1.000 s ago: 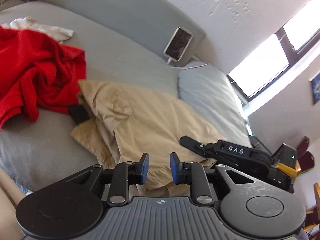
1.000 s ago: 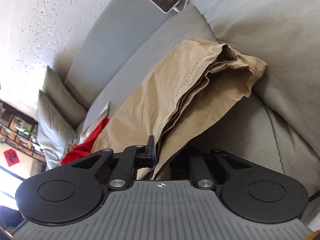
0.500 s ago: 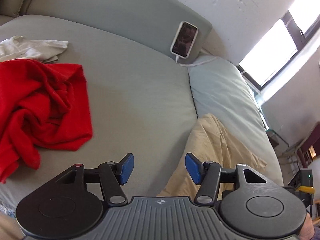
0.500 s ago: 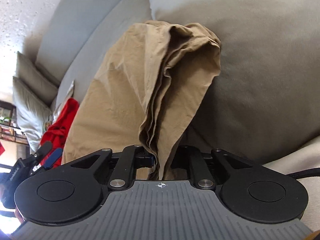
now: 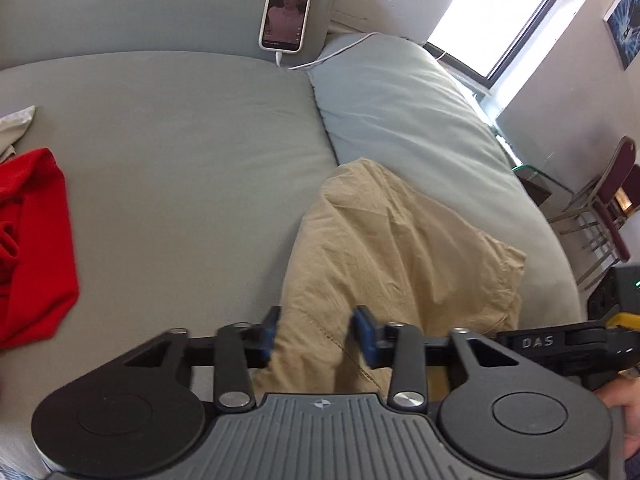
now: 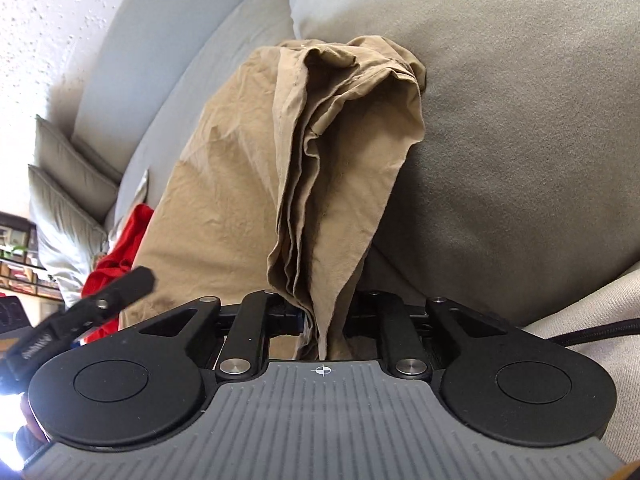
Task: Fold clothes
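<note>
Count first: two grippers, one tan garment [image 5: 400, 248], one red garment [image 5: 32, 248], one whitish cloth [image 5: 16, 124] at the far left edge, one phone [image 5: 285, 14] propped against the sofa back with a single white cable [image 5: 344, 50] trailing from it. Two maroon chairs [image 5: 612, 196] stand off to the right by the wall. Left gripper [image 5: 316, 334] has its blue pads [image 5: 366, 340] spread apart, and a strip of the tan fabric runs up between them; they look blurred, and I can't tell whether either pad touches the cloth. Ahead of those fingers the tan garment lies across the grey sofa cushion [image 5: 180, 152], reaching onto the paler cushion at the right. Right gripper [image 6: 320, 316] is clamped on a bunched fold of the tan garment [image 6: 304, 168] (several layers, hanging straight out from the fingertips). The red garment [image 6: 120, 248] sits well left of those fingers, past the other gripper's tip
</note>
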`<action>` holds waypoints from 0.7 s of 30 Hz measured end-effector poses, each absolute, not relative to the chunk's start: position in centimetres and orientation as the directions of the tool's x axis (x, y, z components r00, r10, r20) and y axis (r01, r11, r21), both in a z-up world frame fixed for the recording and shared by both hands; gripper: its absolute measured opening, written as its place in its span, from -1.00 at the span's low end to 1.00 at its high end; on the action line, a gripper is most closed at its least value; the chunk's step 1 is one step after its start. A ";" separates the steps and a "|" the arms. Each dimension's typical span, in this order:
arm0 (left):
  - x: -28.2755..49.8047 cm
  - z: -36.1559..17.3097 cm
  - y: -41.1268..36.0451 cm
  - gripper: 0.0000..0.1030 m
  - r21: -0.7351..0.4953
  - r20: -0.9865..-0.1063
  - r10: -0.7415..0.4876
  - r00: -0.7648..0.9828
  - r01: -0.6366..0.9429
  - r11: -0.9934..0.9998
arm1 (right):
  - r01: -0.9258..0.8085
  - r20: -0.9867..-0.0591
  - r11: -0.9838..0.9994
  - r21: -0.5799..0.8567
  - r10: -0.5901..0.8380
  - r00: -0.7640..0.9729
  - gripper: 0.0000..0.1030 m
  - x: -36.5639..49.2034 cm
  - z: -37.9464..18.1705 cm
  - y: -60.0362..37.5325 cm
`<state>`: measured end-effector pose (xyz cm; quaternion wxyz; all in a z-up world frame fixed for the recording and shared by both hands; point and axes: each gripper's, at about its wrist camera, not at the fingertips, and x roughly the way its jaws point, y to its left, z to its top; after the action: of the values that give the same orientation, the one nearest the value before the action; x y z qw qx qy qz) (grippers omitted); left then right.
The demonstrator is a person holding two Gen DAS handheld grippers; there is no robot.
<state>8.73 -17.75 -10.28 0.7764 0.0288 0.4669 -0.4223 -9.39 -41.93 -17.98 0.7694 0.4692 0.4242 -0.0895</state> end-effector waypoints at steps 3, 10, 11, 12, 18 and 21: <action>8.0 -9.4 -16.6 -0.60 -0.383 -0.707 -0.669 0.229 0.671 0.635 | 0.545 -0.748 0.556 0.628 0.238 0.619 -0.65 -9.7 -17.4 -41.7; 5.8 -7.4 -10.2 -0.64 -0.490 -0.600 -0.709 0.371 0.530 0.692 | 0.405 -0.721 0.806 0.432 0.040 0.691 -0.77 -6.7 -10.1 -38.0; 5.8 -7.3 -9.4 -0.64 -0.521 -0.589 -0.710 0.386 0.491 0.699 | 0.377 -0.706 0.830 0.411 0.028 0.707 -0.77 -6.0 -9.0 -37.5; 6.3 -7.6 -9.1 -0.64 -0.534 -0.597 -0.704 0.386 0.463 0.707 | 0.353 -0.699 0.845 0.401 0.033 0.714 -0.77 -5.2 -8.3 -37.0; 10.8 -13.3 -9.1 -0.54 -0.567 -0.690 -0.625 0.366 0.264 0.780 | 0.346 -0.758 0.845 0.407 0.101 0.644 -0.73 1.6 -11.2 -36.4; 10.6 -12.8 -9.1 -0.49 -0.544 -0.674 -0.636 0.376 0.330 0.772 | 0.387 -0.808 0.855 0.344 0.059 0.587 -0.22 4.6 -14.1 -35.5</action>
<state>10.56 -9.11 -12.82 0.8135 -0.1615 0.4733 -0.2969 4.56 -35.49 -14.06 0.8546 0.2512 0.4443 -0.0958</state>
